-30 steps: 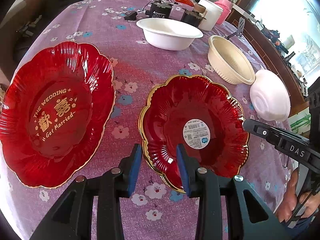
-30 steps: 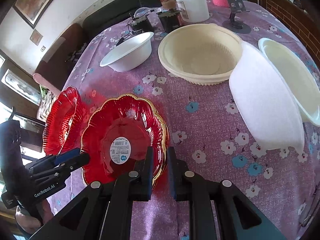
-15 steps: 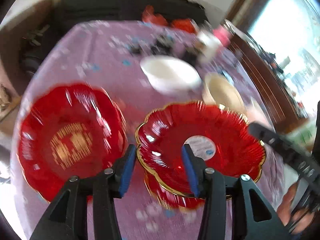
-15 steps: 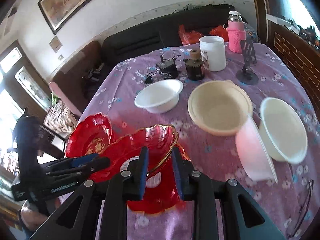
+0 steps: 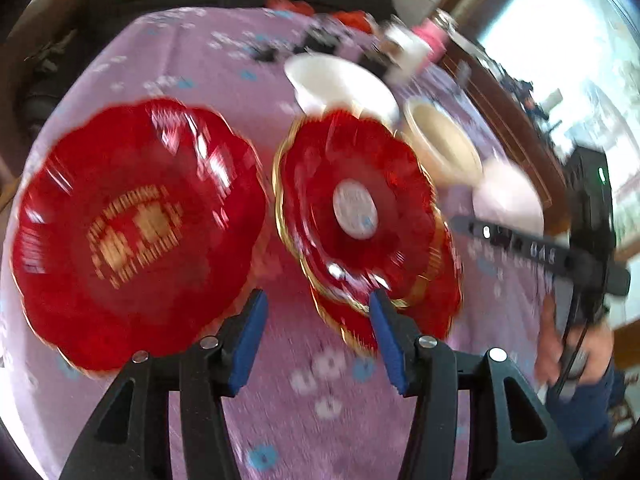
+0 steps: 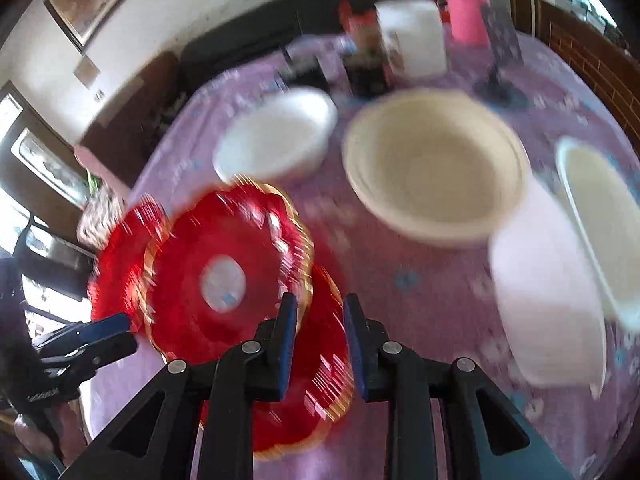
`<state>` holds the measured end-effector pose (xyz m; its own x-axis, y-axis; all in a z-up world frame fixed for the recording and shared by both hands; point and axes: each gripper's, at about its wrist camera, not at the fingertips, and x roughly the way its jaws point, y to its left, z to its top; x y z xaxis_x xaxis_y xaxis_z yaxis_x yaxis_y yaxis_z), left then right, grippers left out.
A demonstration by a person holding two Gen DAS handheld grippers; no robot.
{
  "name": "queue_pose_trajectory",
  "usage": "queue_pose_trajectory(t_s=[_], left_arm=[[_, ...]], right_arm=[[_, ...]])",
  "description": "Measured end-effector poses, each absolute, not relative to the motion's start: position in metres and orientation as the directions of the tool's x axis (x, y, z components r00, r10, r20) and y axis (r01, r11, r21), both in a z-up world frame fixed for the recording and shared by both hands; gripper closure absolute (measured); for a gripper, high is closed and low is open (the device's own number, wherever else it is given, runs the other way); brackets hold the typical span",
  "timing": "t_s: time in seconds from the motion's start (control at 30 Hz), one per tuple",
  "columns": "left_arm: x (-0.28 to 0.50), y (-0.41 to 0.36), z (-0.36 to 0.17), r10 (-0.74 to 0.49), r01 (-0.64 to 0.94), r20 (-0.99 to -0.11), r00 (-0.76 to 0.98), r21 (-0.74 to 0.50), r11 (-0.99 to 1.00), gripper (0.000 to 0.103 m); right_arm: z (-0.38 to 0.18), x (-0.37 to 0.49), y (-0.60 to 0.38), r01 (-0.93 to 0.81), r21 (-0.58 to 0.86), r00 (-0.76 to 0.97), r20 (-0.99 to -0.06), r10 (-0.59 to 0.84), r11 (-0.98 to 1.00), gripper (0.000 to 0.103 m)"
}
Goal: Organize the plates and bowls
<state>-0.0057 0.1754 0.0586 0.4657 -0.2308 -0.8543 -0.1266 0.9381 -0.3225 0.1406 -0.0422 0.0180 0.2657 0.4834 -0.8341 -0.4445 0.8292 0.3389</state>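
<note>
A large red plate with gold lettering (image 5: 136,232) lies on the purple tablecloth at the left. A smaller red gold-rimmed plate with a white sticker (image 5: 356,208) is tilted up above another red plate (image 5: 436,304) on the cloth; both views are blurred. My left gripper (image 5: 316,336) is open, its right pad at the lifted plate's near rim. My right gripper (image 6: 320,340) is partly open; the lifted plate (image 6: 224,276) has its rim at the left finger, and the lower plate (image 6: 316,392) lies under the jaws. Whether either gripper holds the plate I cannot tell.
A white bowl (image 6: 276,136), a cream bowl (image 6: 436,164), a white bowl with a flipped lid (image 6: 548,304) stand behind and right. A white jar, a pink bottle (image 6: 466,16) and dark items stand at the table's far edge. The table edge runs along the right.
The sticker plate has been lifted off the plate under it and tilted up. Both grippers have opened wider and both views have swung.
</note>
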Motion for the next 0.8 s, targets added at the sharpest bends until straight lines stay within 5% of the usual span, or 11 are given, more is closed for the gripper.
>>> queue_pose_trajectory(t_s=[0.3,0.43,0.8], left_arm=[[-0.022,0.161,0.034,-0.192,-0.16,-0.88,0.435,-0.286,0.945,0.06],[-0.008,0.158,0.02,-0.199,-0.16,-0.888,0.415,-0.287,0.944,0.082],[0.037,0.159,0.02,-0.132,-0.186,-0.907,0.401,-0.221,0.957,0.093]], right_arm=[[-0.003,0.134,-0.056,-0.436,0.39,0.193,-0.839,0.508,0.811,0.076],[-0.005,0.128,-0.055,-0.435,0.406,0.181,-0.835,0.52,0.804,0.078],[-0.006,0.14,-0.05,-0.411,0.399,0.209,-0.834,0.51,0.82,0.078]])
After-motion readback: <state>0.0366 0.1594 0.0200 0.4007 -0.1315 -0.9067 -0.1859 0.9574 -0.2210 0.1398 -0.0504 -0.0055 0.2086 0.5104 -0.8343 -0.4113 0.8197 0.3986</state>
